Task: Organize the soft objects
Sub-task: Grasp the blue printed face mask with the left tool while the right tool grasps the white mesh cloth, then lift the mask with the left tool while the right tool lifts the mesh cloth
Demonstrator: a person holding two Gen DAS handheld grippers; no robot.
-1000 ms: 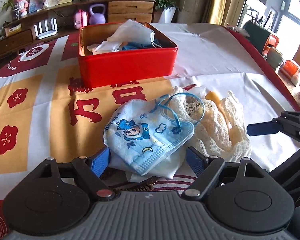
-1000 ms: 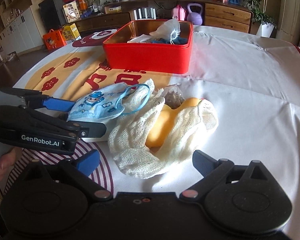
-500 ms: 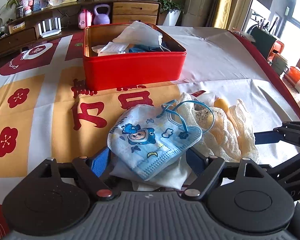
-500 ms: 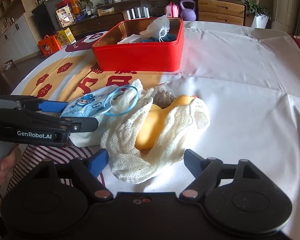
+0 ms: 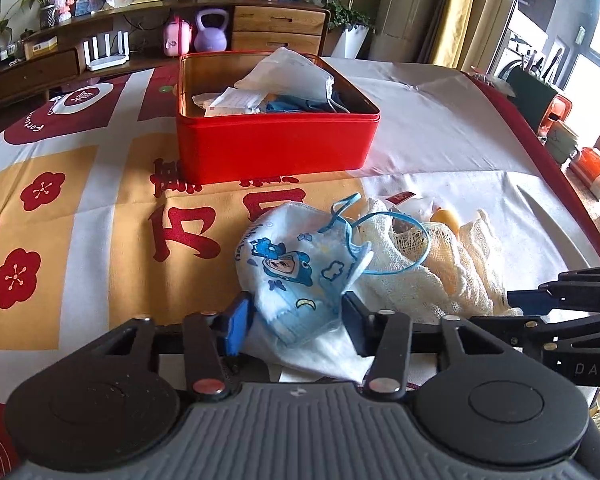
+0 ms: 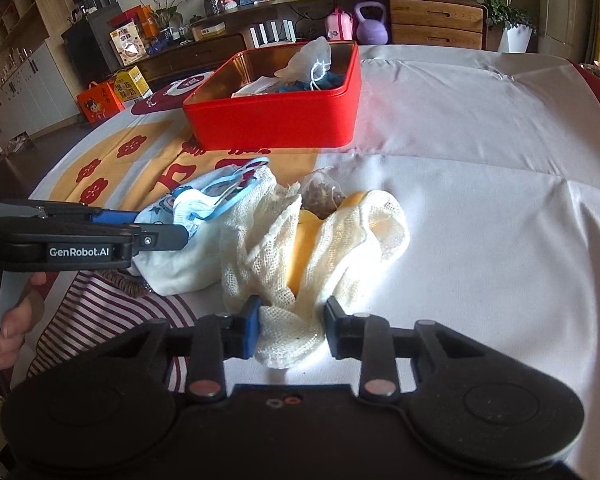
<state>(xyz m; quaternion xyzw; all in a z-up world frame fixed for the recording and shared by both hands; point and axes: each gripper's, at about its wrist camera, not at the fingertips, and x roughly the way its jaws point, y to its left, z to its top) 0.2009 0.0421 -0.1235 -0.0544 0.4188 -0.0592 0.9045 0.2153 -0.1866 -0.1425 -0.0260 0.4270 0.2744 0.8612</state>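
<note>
A blue cartoon face mask [image 5: 296, 268] lies on a white cloth on the table; its blue loops rest on a cream mesh cloth [image 5: 440, 276]. My left gripper [image 5: 294, 320] has closed in on the mask's near edge and pinches it; it also shows in the right wrist view [image 6: 156, 228]. The cream mesh cloth [image 6: 332, 236] wraps a yellow object [image 6: 304, 252]. My right gripper [image 6: 292, 324] is closed on the mesh cloth's near edge. A red tin box [image 5: 276, 136] with soft items inside stands behind.
A small tea-bag pouch [image 6: 320, 196] lies behind the mesh cloth. A striped cloth [image 6: 100, 312] lies at the near left. The table has a white, yellow and red patterned cover [image 5: 80, 216]. Shelves and drawers stand beyond the table.
Both grippers moved forward and narrowed from wide open: the left onto the mask, the right onto the mesh cloth. The mask has bunched up slightly.
</note>
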